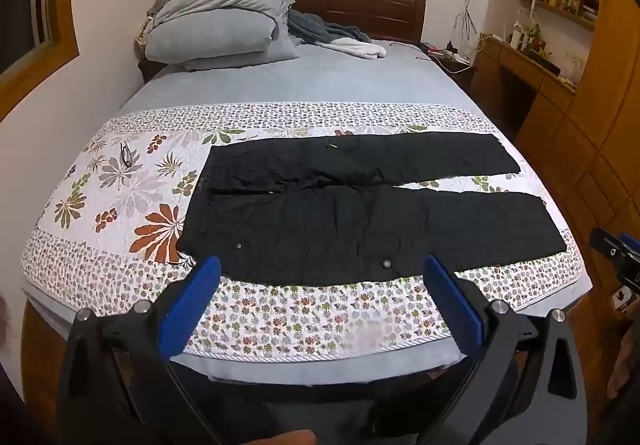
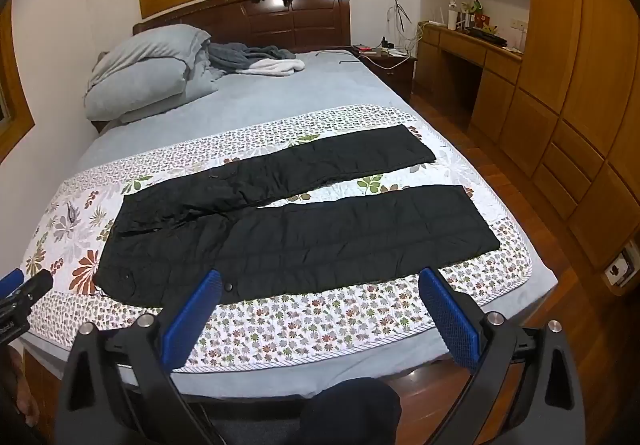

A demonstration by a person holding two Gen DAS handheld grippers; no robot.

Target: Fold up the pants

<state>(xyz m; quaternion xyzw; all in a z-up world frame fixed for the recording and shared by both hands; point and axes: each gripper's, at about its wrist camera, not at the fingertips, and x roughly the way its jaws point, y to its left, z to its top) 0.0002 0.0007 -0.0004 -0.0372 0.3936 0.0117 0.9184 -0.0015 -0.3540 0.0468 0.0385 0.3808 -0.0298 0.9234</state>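
Black pants lie flat and spread out on a floral quilt at the foot of the bed, waistband to the left, both legs running to the right with a gap between them. My left gripper is open and empty, held above the quilt's near edge by the near leg. In the right wrist view the pants lie the same way. My right gripper is open and empty over the near edge. The left gripper's tip shows at the left edge.
Grey pillows and a crumpled blanket lie at the head of the bed. A wooden headboard, a nightstand and a desk with wardrobes stand to the right. Wooden floor runs along the bed's right side.
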